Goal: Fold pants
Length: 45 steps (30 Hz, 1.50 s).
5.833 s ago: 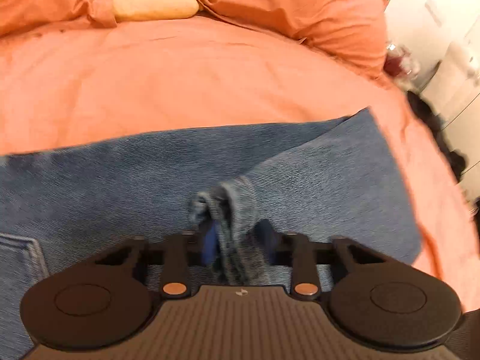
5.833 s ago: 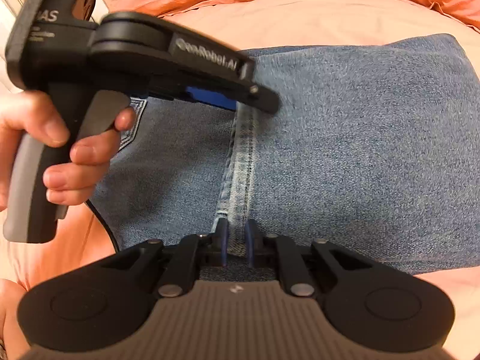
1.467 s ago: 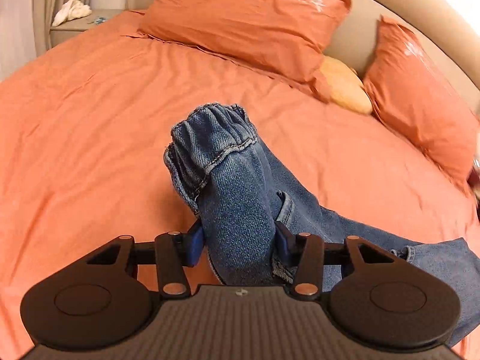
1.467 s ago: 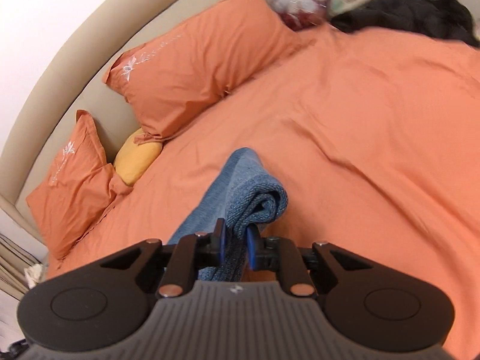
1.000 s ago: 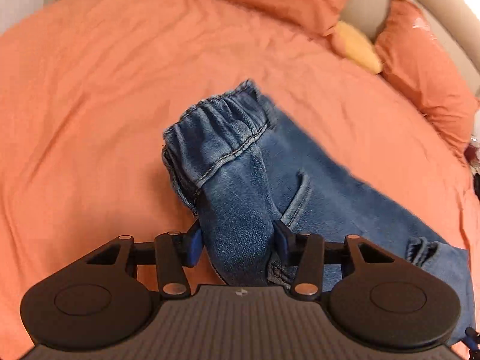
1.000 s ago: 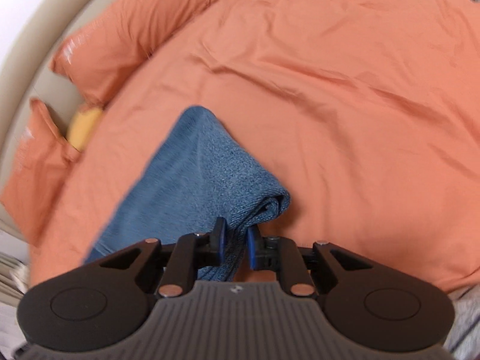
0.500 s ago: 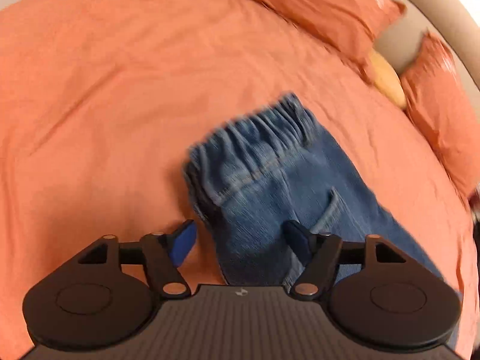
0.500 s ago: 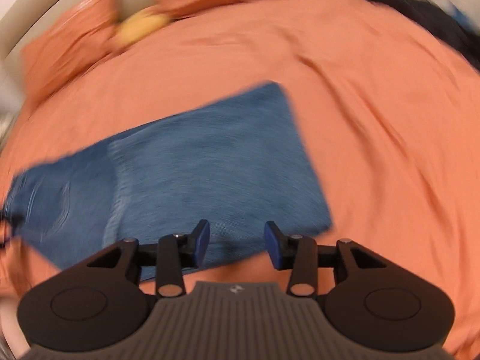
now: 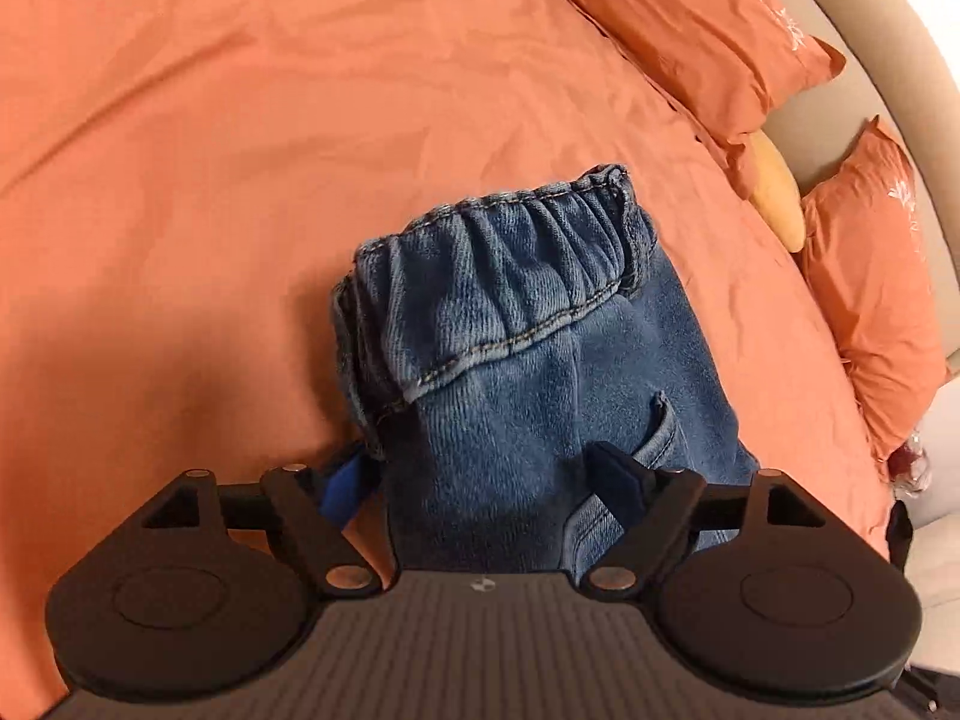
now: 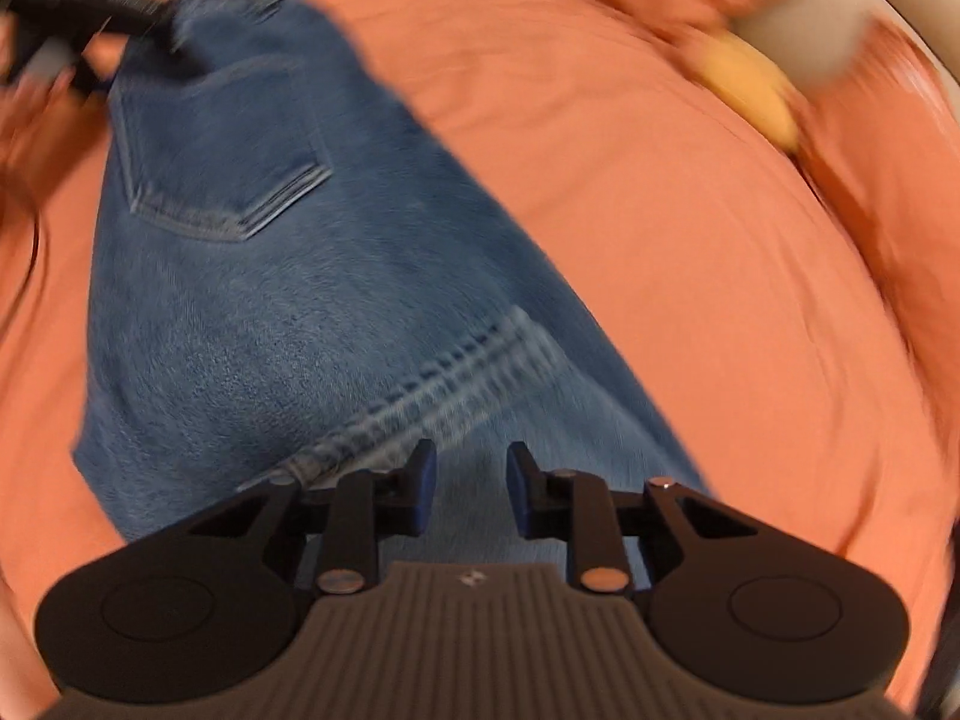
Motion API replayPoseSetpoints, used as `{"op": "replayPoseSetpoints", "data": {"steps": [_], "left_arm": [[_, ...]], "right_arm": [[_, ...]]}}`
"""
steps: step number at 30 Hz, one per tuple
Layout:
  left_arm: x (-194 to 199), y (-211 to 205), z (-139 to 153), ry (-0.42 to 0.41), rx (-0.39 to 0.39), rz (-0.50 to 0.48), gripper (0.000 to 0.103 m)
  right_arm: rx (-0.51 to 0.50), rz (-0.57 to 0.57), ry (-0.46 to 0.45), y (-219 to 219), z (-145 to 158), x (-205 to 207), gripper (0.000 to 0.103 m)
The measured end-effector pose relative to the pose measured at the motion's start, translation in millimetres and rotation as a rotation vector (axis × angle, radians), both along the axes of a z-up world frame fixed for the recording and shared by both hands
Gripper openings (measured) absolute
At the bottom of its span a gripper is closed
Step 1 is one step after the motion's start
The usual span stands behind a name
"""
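Observation:
Blue denim pants [image 9: 516,348] lie folded on the orange bed. In the left wrist view the elastic waistband [image 9: 498,258] faces away from me. My left gripper [image 9: 480,480] is open, its fingers standing either side of the waist end without pinching it. In the right wrist view the pants [image 10: 288,276] lie flat, back pocket [image 10: 216,156] up, a hem seam [image 10: 432,396] crossing near me. My right gripper [image 10: 468,480] is open and empty just above the near end of the denim. The left gripper shows blurred at the far top left [image 10: 78,18].
The orange bedsheet [image 9: 240,120] spreads wide to the left and far side. Orange pillows [image 9: 690,30] and a yellow cushion [image 9: 774,192] lie against the beige headboard [image 9: 840,12] at the right. The right wrist view is motion-blurred.
Both grippers have let go of the pants, which they carried bunched a second ago. The pants now lie flat on the bed. The right gripper has swung round over the near end.

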State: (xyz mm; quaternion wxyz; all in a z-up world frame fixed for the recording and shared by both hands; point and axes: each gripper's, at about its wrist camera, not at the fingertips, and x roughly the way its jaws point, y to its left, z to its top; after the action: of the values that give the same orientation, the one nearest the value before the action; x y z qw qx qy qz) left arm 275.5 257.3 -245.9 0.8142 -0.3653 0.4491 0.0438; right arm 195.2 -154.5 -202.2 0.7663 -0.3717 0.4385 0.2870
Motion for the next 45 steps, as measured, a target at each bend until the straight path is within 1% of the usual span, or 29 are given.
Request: {"op": "replayPoseSetpoints", "data": {"steps": [3, 5, 7, 12, 15, 16, 17, 19, 21, 23, 24, 25, 26, 29, 30, 32, 34, 37, 40, 42, 45], "left_arm": [[6, 1, 0, -0.008, 0.017, -0.034, 0.092], [9, 0, 2, -0.007, 0.033, -0.062, 0.089], [12, 2, 2, -0.007, 0.031, -0.078, 0.088], [15, 3, -3, -0.01, 0.018, -0.078, 0.089], [16, 5, -4, -0.005, -0.003, -0.06, 0.089], [16, 5, -5, -0.004, -0.005, -0.061, 0.089], [17, 6, -5, -0.005, -0.009, -0.061, 0.089], [16, 7, -7, -0.01, -0.02, -0.052, 0.089], [15, 6, -6, -0.022, -0.015, -0.043, 0.084], [11, 5, -2, -0.048, 0.002, -0.045, 0.072], [8, 5, 1, -0.061, 0.007, -0.044, 0.069], [7, 4, 5, -0.071, 0.007, -0.041, 0.063], [4, 4, 10, -0.083, 0.008, -0.039, 0.057], [-2, -1, 32, -0.138, 0.028, -0.053, 0.046], [-5, -6, 43, -0.174, 0.042, -0.07, 0.045], [-11, -17, 66, -0.247, 0.051, -0.107, 0.038], [-15, -30, 90, -0.301, 0.067, -0.15, 0.036], [-21, -59, 126, -0.36, 0.134, -0.231, 0.033], [-29, -93, 160, -0.413, 0.181, -0.306, 0.032], [-36, -119, 180, -0.441, 0.229, -0.361, 0.032], [-47, -155, 202, -0.478, 0.284, -0.433, 0.031]], "right_arm": [[-0.085, 0.121, 0.027, 12, -8, 14, 0.021], [-0.128, 0.171, 0.062, 17, -15, 24, 0.021], [-0.164, 0.215, 0.104, 20, -24, 33, 0.021], [-0.193, 0.315, 0.17, 26, -30, 45, 0.021], [-0.2, 0.371, 0.196, 28, -23, 49, 0.021], [-0.192, 0.393, 0.207, 27, -19, 49, 0.026], [-0.188, 0.416, 0.215, 26, -16, 48, 0.034], [-0.203, 0.439, 0.227, 25, -20, 49, 0.038], [-0.196, 0.427, 0.242, 25, -29, 53, 0.039], [-0.161, 0.378, 0.27, 24, -33, 62, 0.042], [-0.144, 0.362, 0.28, 22, -33, 66, 0.042], [-0.133, 0.353, 0.287, 20, -34, 68, 0.042], [-0.123, 0.346, 0.29, 19, -34, 69, 0.042], [-0.11, 0.327, 0.284, 18, -36, 70, 0.043], [-0.106, 0.321, 0.279, 17, -37, 71, 0.043], [-0.078, 0.291, 0.277, 13, -39, 73, 0.044], [-0.038, 0.251, 0.275, 5, -39, 76, 0.045], [-0.005, 0.248, 0.259, -2, -37, 76, 0.045], [0.032, 0.224, 0.234, -12, -37, 72, 0.045], [0.067, 0.216, 0.215, -21, -29, 67, 0.044], [0.159, 0.171, 0.211, -45, -10, 61, 0.045]]}}
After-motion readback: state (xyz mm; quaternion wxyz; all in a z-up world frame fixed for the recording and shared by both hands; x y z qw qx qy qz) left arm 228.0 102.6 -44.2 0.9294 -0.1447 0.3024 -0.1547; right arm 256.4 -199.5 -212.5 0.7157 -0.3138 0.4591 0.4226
